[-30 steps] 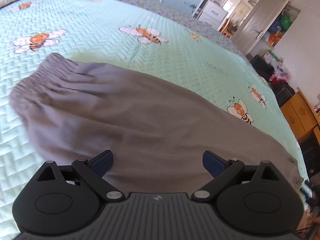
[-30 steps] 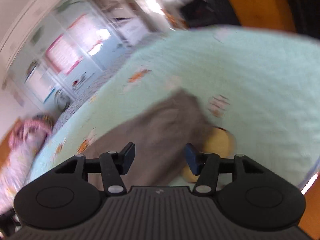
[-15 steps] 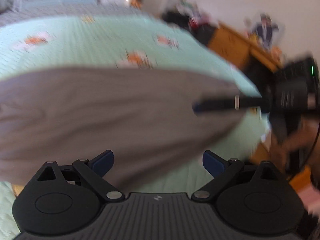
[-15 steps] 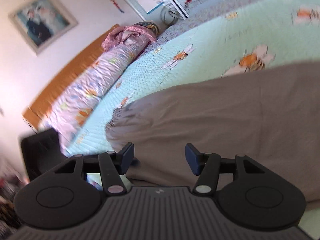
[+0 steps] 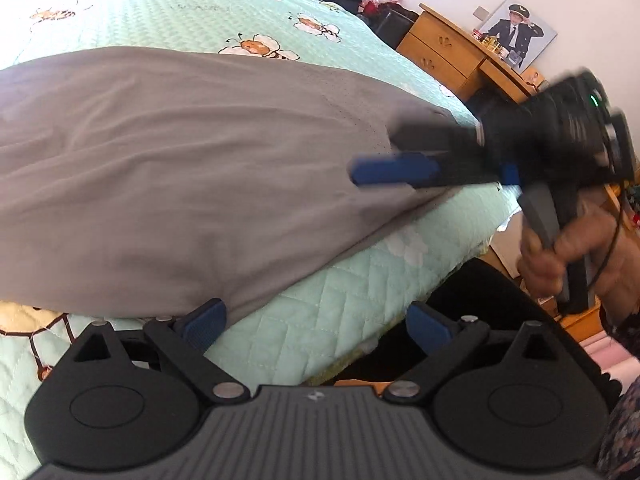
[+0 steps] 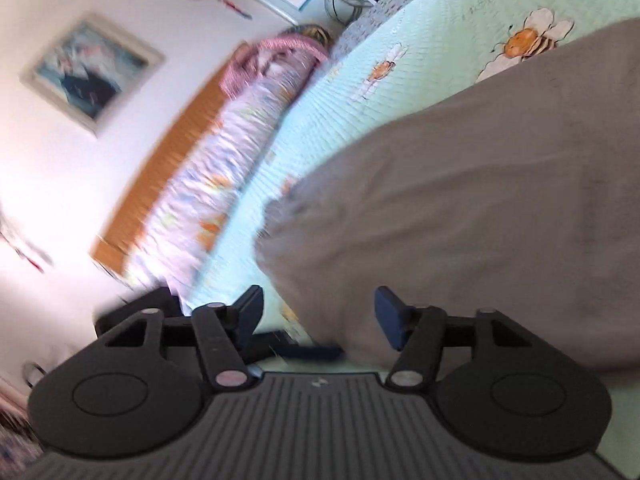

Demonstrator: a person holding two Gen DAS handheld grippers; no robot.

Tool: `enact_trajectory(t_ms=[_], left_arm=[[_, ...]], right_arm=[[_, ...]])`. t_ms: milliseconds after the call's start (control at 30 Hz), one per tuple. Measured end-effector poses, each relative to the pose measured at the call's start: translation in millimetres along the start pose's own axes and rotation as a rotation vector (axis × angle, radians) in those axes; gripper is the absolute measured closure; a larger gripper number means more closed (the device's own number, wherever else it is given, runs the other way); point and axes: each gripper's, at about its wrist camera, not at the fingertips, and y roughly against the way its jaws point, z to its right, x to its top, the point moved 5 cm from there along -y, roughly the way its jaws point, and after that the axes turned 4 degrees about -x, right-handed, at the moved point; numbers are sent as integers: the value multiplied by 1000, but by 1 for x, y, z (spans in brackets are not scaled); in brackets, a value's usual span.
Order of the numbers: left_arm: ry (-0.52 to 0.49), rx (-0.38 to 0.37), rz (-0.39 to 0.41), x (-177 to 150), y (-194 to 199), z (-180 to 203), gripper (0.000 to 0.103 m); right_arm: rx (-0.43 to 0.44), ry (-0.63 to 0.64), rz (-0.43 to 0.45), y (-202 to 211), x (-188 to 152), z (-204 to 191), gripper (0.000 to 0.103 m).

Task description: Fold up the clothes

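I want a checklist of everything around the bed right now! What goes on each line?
Surface: mint quilted bedspread with bees.
Job's things: grey cloth garment, spread flat.
Clutter: rolled floral duvet by the headboard.
Grippers: left tool open at the garment's near edge; right tool open, jaws just widened, garment edge between them, pads not pressing.
Cables: thin black wire by the hand.
Surroundings: wooden drawers, framed pictures.

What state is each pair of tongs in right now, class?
Left tongs: open, holding nothing.
Right tongs: open, just widened, gray garment between, ungripped.
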Motion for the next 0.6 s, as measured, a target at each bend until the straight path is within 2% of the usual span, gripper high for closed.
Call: enact_trajectory(t_ms=[33,67,100,133,233,300,400,467,533,567,600], left_arm=[[5,-1,5,-1,1,-1,3],[16,-4,10,-2,3,-2,3],[28,-9,14,-2,4,-4,3],[41,-16,16,-3,5,-6,3],[84,-40,22,-2,14,-9,3],[121,-48,52,3,27,-13,5],[146,7,188,18,51,-30,4],[173,46,268,27,64,-46,4],[235,87,243,23,57,-70,4],[258,112,216,18,52,-81,5],[259,117,211,12,49,-87,6]], right_arm=[[4,-36,-25,-10,-4,8,36],[-28,-74,-87,-23,-14,18,36],[-70,-103,-152,-30,-25,27,44],[-59,-98,-134,-28,-30,28,47],[-34,-163,-167,-22,-25,25,46],[-22,-124,-146,-19,-15,13,45],[27,-85,-99,-23,4,-2,43],[48,-108,-97,-36,12,4,41],[51,-147,-117,-49,16,16,40],[29,-180,-171,-62,11,26,40],[7,-178,-191,-64,8,30,49]])
